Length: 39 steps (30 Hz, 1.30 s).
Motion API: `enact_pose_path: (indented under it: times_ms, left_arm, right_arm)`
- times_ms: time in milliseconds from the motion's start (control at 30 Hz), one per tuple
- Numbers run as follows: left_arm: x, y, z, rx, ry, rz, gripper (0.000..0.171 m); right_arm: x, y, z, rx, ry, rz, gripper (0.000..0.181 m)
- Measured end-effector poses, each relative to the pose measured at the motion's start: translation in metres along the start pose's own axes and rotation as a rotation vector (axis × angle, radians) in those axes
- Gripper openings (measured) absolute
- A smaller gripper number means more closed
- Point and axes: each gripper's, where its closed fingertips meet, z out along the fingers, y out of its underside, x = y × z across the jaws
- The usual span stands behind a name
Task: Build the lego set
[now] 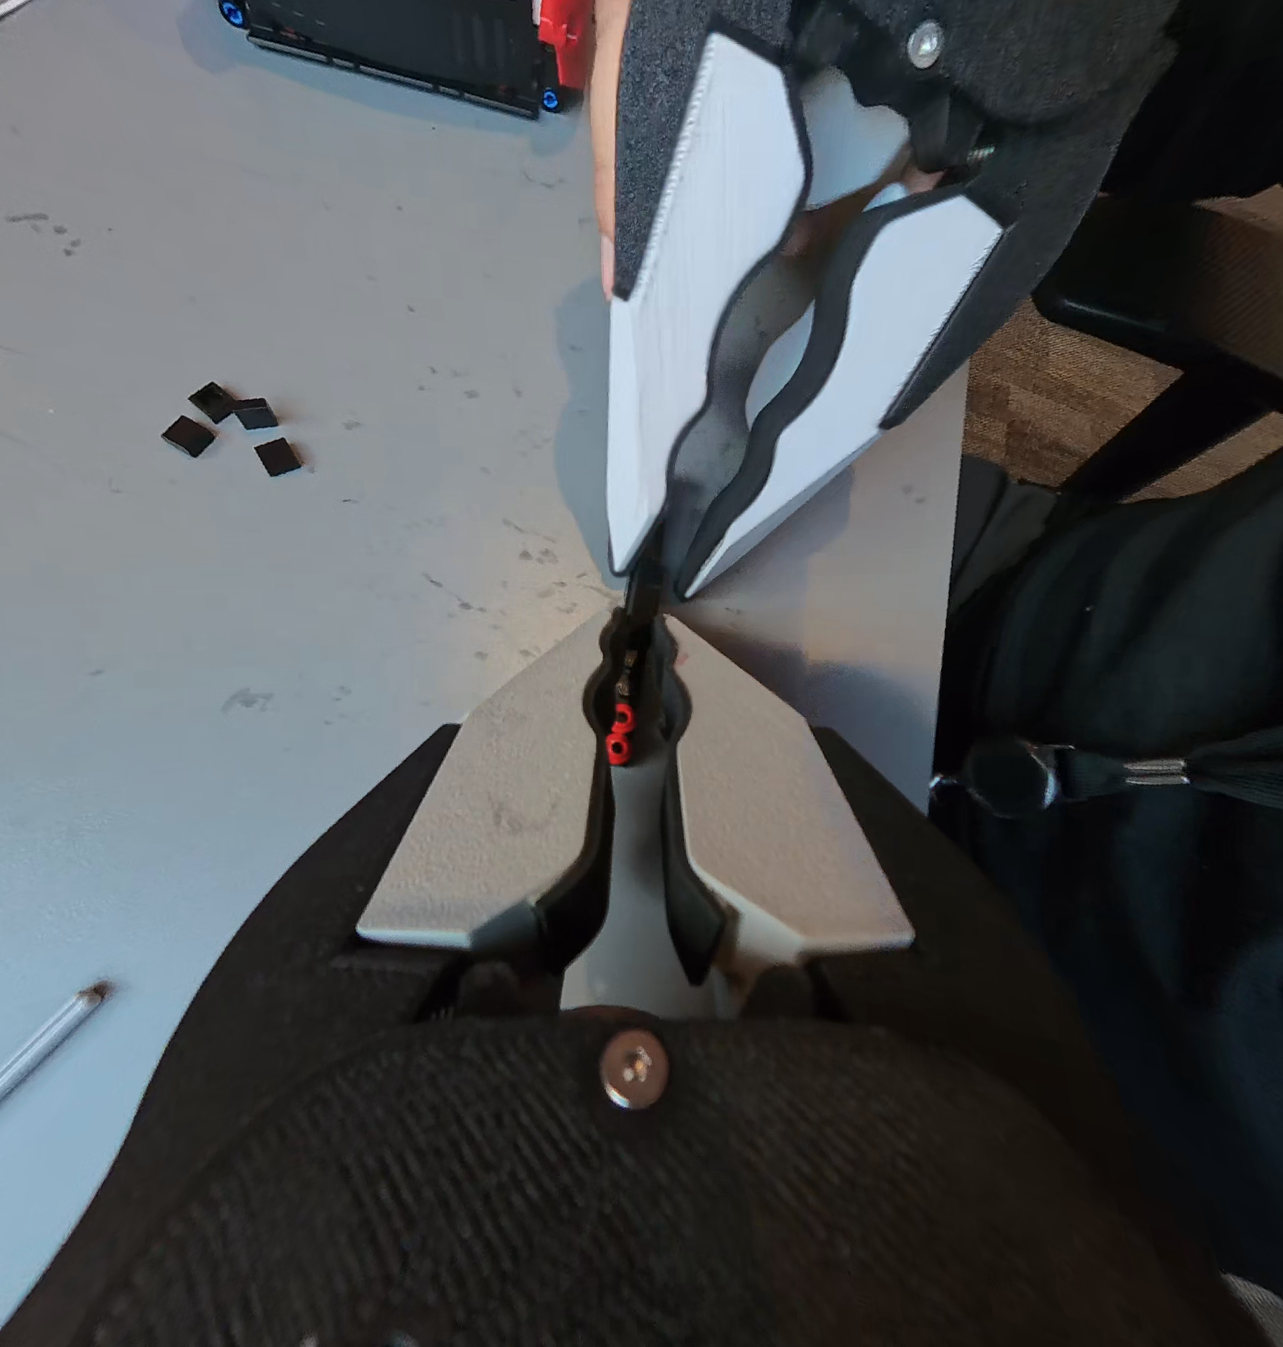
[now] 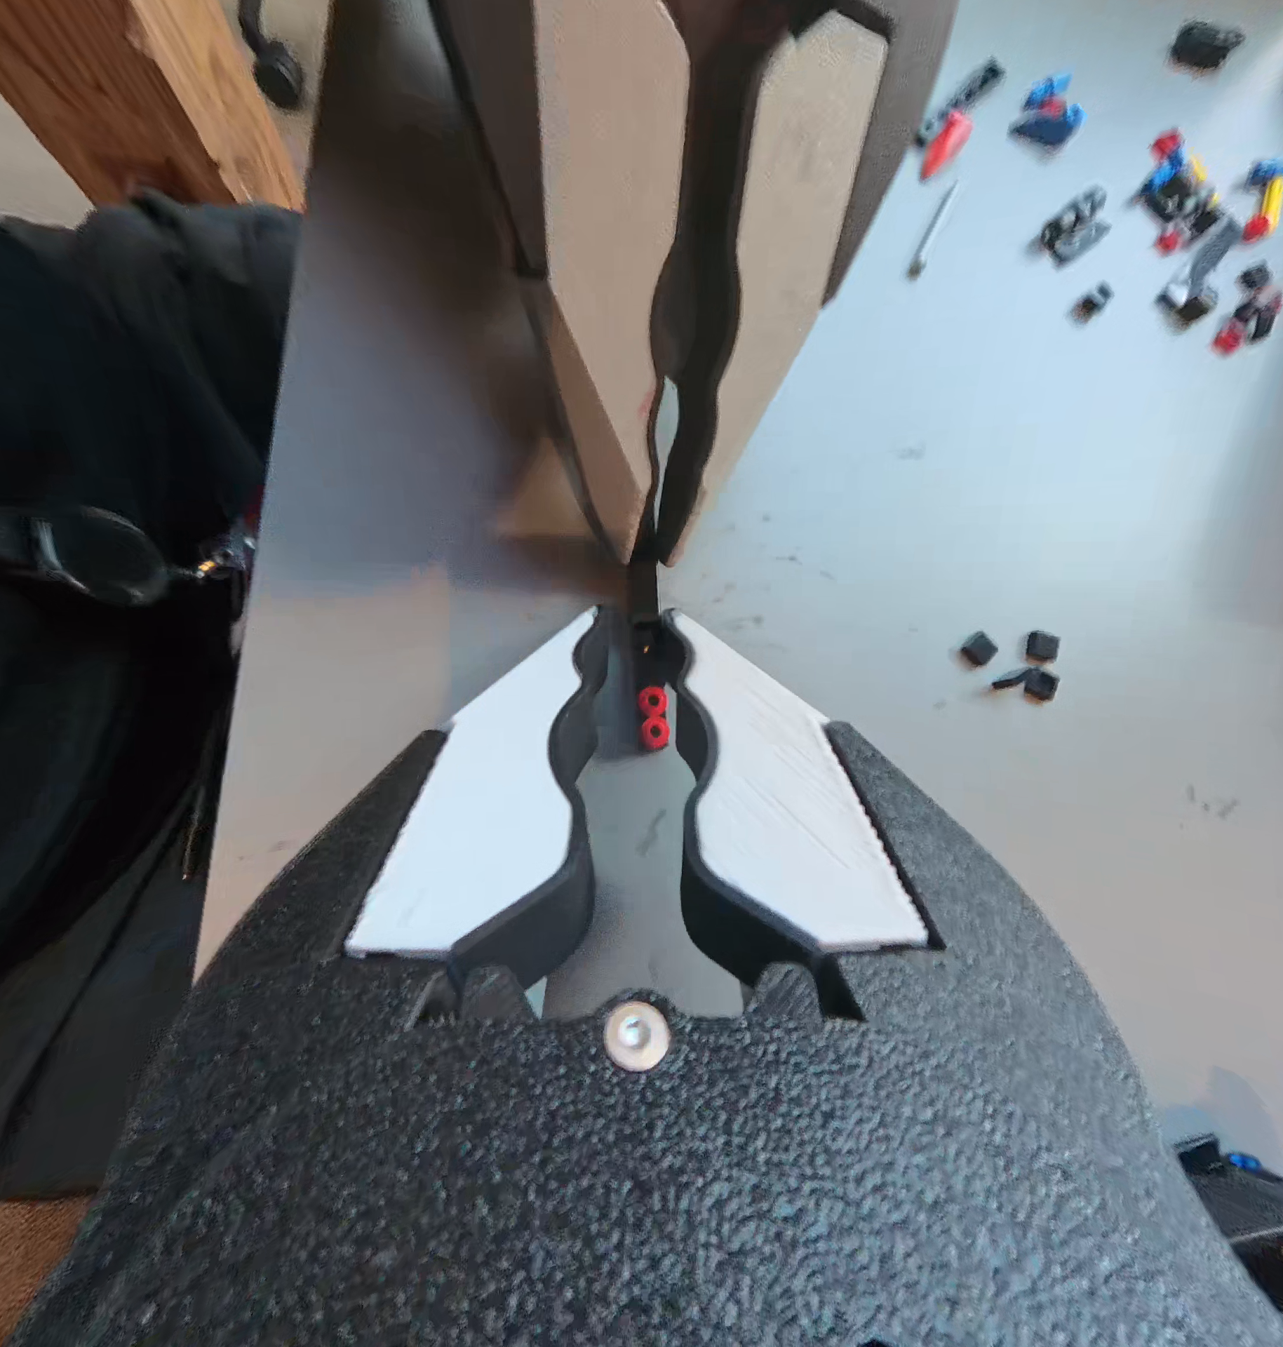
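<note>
Above the near edge of the grey counter (image 1: 332,656), the left tongs (image 1: 642,656) and right tongs (image 2: 634,627) meet tip to tip, both clenched on one slim black lego piece (image 1: 640,590) whose long axis spans both.

The table (image 1: 296,656) is pale grey with dark smudges. Four small tiles (image 1: 234,428) on it are black. Beside its edge, a black piece (image 2: 644,583) carries two red rings (image 2: 653,718); the gripper's fingers (image 2: 769,787) are white, edged black.
</note>
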Motion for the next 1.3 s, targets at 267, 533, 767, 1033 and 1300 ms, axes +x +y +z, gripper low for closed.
enact_pose_path:
  times_ms: [267, 533, 767, 1033, 1300]
  left_arm:
    - [0.001, 0.0, 0.0, 0.001, 0.021, -0.024, 0.004]
    - [0.002, 0.0, 0.001, -0.028, 0.031, -0.044, 0.004]
    - [0.002, -0.001, 0.001, -0.004, 0.051, -0.09, 0.004]
    - [0.006, 0.003, 0.001, -0.021, 0.03, -0.026, 0.021]
    - [0.007, -0.01, 0.0, 0.062, -0.061, 0.167, 0.008]
  right_arm:
    - [0.009, 0.0, -0.015, 0.117, 0.017, 0.085, 0.023]
    - [0.004, -0.011, -0.02, 0.205, -0.008, 0.017, 0.0]
    - [0.001, -0.003, -0.001, 0.088, -0.069, -0.014, 0.009]
    - [0.001, -0.002, -0.002, 0.085, -0.09, 0.008, 0.007]
    - [0.0, -0.001, -0.002, 0.084, -0.116, 0.033, 0.007]
